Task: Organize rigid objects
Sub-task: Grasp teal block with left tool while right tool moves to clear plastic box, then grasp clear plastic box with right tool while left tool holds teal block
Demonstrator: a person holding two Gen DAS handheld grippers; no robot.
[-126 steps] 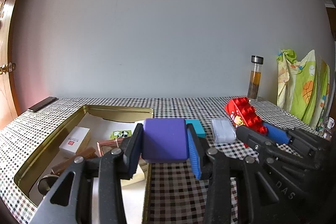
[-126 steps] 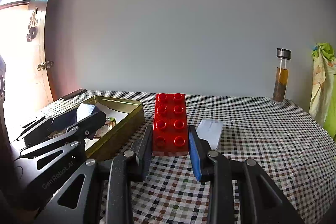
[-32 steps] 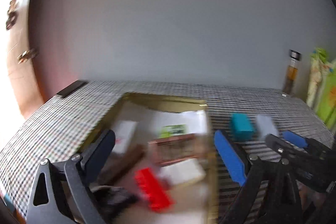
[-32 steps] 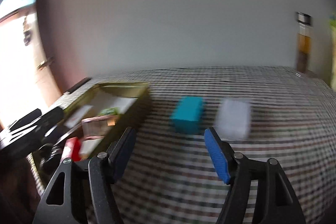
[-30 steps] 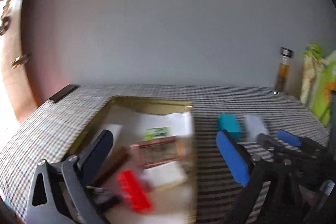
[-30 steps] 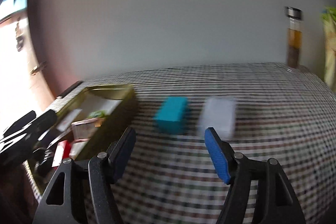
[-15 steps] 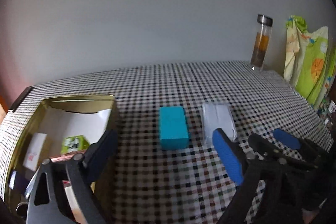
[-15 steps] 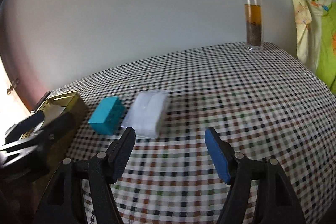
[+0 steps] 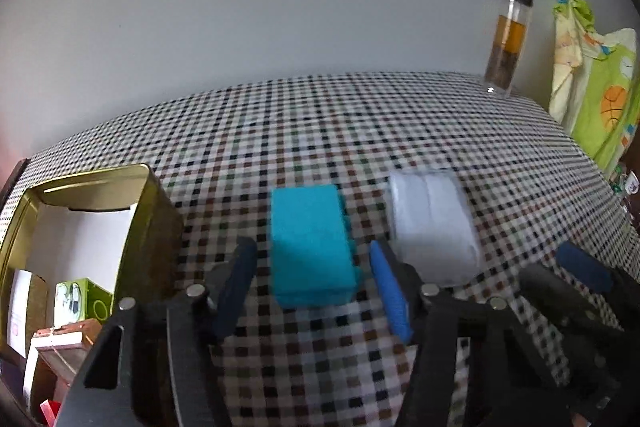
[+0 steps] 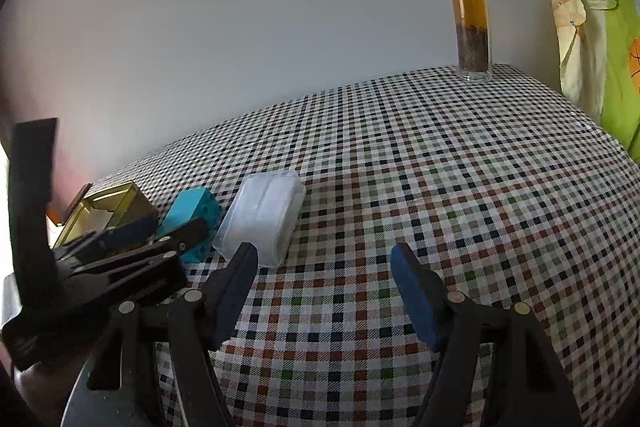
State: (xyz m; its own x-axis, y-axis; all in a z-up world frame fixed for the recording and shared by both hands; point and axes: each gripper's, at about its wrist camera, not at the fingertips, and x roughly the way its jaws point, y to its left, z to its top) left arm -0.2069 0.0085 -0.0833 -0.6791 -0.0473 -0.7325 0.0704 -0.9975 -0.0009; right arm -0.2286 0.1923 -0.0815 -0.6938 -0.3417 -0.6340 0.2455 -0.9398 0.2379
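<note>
A teal block [image 9: 310, 247] lies on the checkered table, and my left gripper [image 9: 314, 285] is open with a finger on each side of it, not closed on it. A clear white plastic case [image 9: 432, 227] lies just right of the block. The gold tin [image 9: 152, 219] at the left holds small boxes and a bit of red brick. In the right wrist view my right gripper [image 10: 324, 291] is open and empty over bare cloth, with the white case [image 10: 262, 217] and teal block [image 10: 192, 215] ahead to its left.
A glass bottle of tea [image 10: 472, 15] stands at the table's far right by the wall. A green patterned cloth [image 9: 596, 79] hangs past the right edge. The right gripper's fingers [image 9: 584, 273] show at the lower right of the left wrist view.
Both grippers let go of their loads, the red brick now in the tin. The left gripper swung right from the tin and closed in around the teal block. The right gripper moved right past the case.
</note>
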